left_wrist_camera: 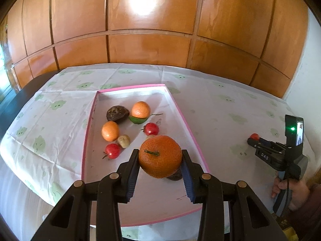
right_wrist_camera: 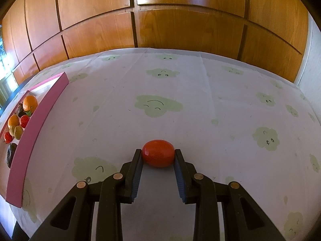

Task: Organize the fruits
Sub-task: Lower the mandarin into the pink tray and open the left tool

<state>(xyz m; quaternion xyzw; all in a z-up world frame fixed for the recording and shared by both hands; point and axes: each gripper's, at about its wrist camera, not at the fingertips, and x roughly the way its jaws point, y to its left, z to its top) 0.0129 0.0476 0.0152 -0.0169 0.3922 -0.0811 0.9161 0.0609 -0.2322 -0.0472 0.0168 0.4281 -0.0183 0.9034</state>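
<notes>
Here, left wrist view: left hand-held gripper (left_wrist_camera: 160, 157) clamps a mandarin (left_wrist_camera: 160, 156) above the pink-rimmed tray (left_wrist_camera: 86, 132); a dark fruit (left_wrist_camera: 175, 176) beneath is mostly hidden. Right wrist view: right hand-held gripper (right_wrist_camera: 158, 156) grips a red tomato (right_wrist_camera: 158, 153) over the desk (right_wrist_camera: 200, 104); tray contents partly cut off.
</notes>
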